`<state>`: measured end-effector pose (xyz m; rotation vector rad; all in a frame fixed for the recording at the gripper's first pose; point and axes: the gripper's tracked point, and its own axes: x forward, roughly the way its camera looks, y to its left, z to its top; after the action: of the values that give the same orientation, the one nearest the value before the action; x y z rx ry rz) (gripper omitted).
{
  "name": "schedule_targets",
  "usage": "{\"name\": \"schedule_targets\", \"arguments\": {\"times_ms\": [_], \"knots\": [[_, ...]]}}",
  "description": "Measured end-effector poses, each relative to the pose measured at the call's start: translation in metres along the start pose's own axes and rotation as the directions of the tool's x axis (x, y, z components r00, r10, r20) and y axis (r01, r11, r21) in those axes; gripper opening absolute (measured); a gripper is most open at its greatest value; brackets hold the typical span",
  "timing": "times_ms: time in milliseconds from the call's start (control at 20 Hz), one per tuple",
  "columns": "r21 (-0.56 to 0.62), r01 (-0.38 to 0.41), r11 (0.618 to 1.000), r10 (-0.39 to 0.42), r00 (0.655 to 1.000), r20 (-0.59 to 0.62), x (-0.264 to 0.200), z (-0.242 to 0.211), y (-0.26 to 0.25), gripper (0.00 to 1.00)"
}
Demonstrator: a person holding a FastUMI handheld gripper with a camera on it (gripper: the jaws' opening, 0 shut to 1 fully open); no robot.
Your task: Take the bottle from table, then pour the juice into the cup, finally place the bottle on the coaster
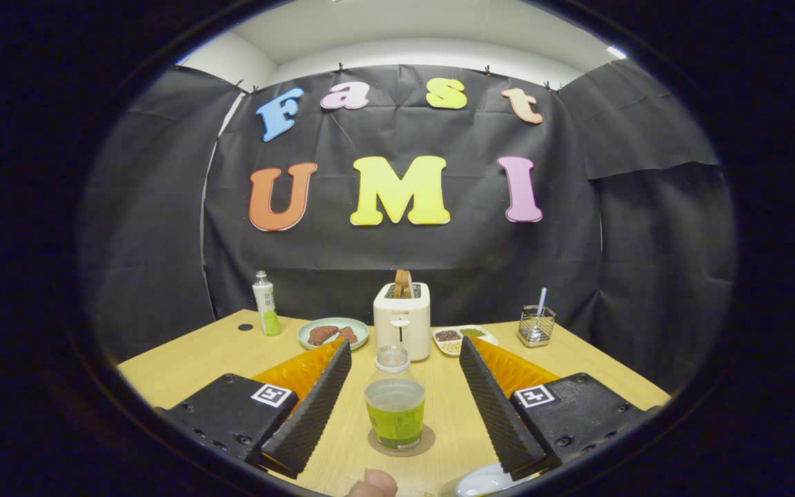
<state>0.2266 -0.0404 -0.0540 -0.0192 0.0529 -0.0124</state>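
A clear bottle (pixel 395 406) with a green label and no cap stands upright on a round brown coaster (pixel 428 440), holding a little liquid. It sits between the two fingers of my gripper (pixel 404 344), which is open wide with neither finger touching it. Beside the base of the right finger, the white rim of a cup (pixel 482 481) peeks in. A person's fingertip (pixel 372 485) shows just in front of the coaster.
Beyond the fingers stand a white toaster (pixel 402 319) with bread in it, a plate of meat (pixel 332 333), a small dish of grains (pixel 463 337) and a wire holder (pixel 535 326). A second bottle (pixel 266 304) and a dark cap (pixel 246 327) stand on the wooden table (pixel 190 359) at its far left.
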Motion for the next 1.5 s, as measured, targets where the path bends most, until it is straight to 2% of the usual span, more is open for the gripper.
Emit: {"name": "schedule_targets", "arguments": {"times_ms": [150,450,750,900,1050,1150,1500], "knots": [[0.007,-0.018,1.000,0.018,1.000,0.008,-0.032,0.017,-0.006,1.00],[-0.030,0.045,0.999,-0.044,0.997,0.058,-0.102,0.048,-0.032,1.00],[-0.058,0.080,0.995,-0.075,0.994,0.076,-0.163,0.060,-0.055,1.00],[-0.041,0.089,0.995,-0.086,0.995,0.053,-0.197,0.047,-0.052,1.00],[-0.079,0.157,0.984,-0.156,0.988,0.013,-0.230,0.028,-0.057,1.00],[-0.096,0.185,0.978,-0.183,0.983,0.029,-0.255,0.021,-0.043,1.00],[-0.091,0.083,0.992,-0.081,0.996,0.022,-0.275,0.000,0.002,1.00]]}}
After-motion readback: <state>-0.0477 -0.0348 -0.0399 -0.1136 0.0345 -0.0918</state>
